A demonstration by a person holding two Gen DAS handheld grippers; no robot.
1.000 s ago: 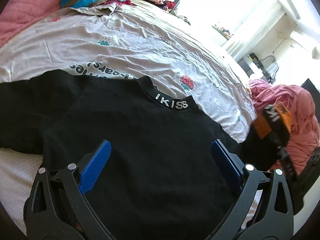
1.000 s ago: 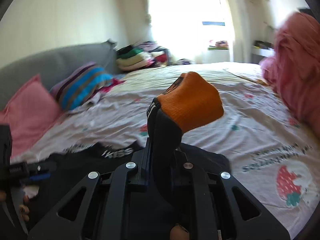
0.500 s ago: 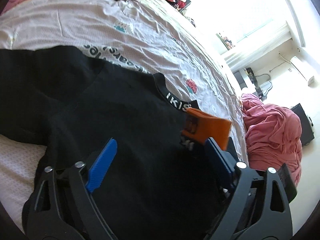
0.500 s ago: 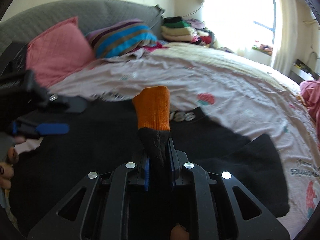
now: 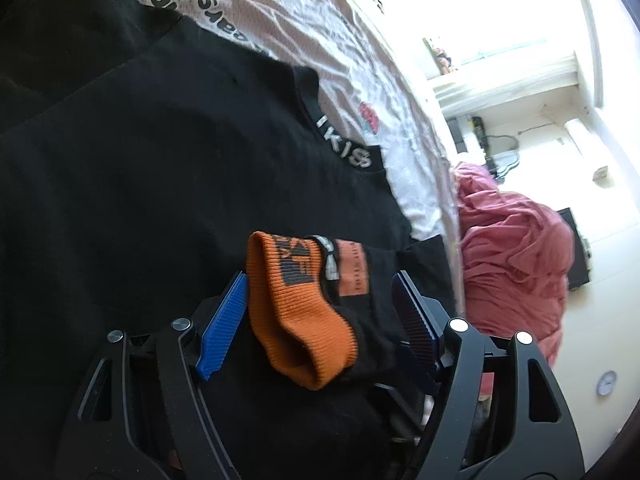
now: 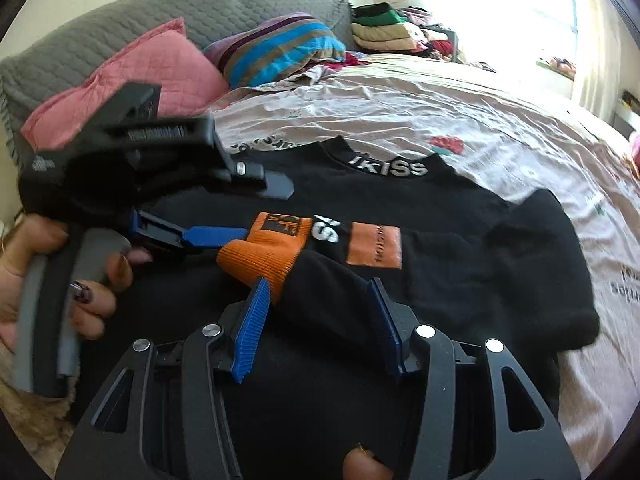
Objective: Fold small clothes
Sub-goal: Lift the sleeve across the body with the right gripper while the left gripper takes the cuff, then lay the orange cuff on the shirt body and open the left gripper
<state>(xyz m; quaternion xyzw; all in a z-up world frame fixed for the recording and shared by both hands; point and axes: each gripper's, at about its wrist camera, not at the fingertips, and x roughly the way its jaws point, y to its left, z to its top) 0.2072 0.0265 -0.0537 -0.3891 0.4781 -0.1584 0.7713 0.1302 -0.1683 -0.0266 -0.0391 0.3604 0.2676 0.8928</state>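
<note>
A black top with an IKISS collar (image 5: pixel 160 168) (image 6: pixel 460 240) lies flat on the bed. Its sleeve with an orange cuff (image 5: pixel 292 312) (image 6: pixel 264 256) is folded across the chest and rests there. My left gripper (image 5: pixel 320 320) is open, with blue pads either side of the cuff. It also shows in the right wrist view (image 6: pixel 224 236), at the cuff's left end. My right gripper (image 6: pixel 316 328) is open, with the black sleeve lying between its pads.
The pale printed bedsheet (image 6: pixel 440 100) spreads beyond the top. A pink pillow (image 6: pixel 132 80), a striped cushion (image 6: pixel 276 48) and stacked clothes (image 6: pixel 392 28) sit at the grey headboard. A pink heap (image 5: pixel 516 264) lies off the bed's right side.
My right gripper carried the orange-cuffed sleeve over the chest, then opened and let it go. My left gripper moved in around the cuff.
</note>
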